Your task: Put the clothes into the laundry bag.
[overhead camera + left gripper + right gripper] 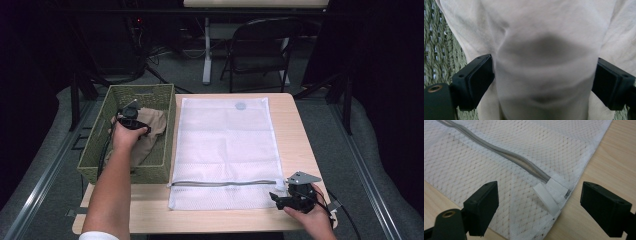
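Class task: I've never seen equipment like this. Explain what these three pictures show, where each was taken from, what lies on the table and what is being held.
No robot here: a person holds a hand tool with two black jaws in each hand. The high view looks down on the table. The other two pictures come from cameras riding on each tool. The left gripper reaches into a green woven basket; its open jaws stand on either side of a fold of beige cloth, not yet clamped. The right gripper hovers open over the zipper end of a white mesh laundry bag lying flat on the table. It holds nothing.
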`<action>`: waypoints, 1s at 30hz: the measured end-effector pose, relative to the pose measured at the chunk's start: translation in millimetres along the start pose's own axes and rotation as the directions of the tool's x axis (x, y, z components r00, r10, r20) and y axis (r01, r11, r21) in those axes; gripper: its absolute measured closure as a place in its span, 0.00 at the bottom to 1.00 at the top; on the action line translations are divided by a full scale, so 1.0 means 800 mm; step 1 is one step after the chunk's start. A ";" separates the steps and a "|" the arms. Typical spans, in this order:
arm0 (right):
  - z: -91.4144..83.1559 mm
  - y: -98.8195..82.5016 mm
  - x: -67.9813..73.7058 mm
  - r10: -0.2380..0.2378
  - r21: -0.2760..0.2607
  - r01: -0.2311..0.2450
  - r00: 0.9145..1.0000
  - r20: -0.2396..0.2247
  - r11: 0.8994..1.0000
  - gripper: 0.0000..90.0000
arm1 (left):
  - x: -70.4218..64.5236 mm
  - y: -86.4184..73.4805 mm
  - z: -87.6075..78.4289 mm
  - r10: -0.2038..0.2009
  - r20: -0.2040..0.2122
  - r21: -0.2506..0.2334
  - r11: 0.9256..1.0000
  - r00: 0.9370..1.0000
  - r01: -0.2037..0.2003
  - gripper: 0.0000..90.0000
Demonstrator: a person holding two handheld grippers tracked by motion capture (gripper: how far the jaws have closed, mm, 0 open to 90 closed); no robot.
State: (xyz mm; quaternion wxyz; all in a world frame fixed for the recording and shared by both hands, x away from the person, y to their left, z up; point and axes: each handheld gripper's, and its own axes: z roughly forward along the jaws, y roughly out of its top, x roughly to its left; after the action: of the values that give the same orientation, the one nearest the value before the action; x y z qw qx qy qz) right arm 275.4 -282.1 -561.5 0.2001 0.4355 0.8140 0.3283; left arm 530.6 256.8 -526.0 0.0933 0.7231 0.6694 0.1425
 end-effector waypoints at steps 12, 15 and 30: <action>0.002 0.000 0.002 -0.007 0.004 0.007 1.000 -0.003 1.000 0.16 | 0.010 -0.004 0.013 -0.009 0.028 0.028 1.000 1.000 0.008 0.01; 0.002 0.000 0.002 -0.012 0.008 0.012 1.000 -0.005 1.000 0.16 | 0.012 -0.004 0.016 -0.030 0.045 0.040 0.999 0.999 0.029 0.00; 0.004 0.000 0.004 -0.030 0.019 0.030 0.999 -0.011 0.999 0.16 | 0.003 -0.006 0.022 -0.015 0.017 0.036 0.999 1.000 0.015 0.00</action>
State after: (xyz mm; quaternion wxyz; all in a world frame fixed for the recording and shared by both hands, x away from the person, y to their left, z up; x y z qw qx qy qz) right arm 275.5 -278.4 -563.9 0.1964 0.4232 0.8246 0.3200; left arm 531.8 260.6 -543.9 0.0873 0.7208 0.6764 0.1235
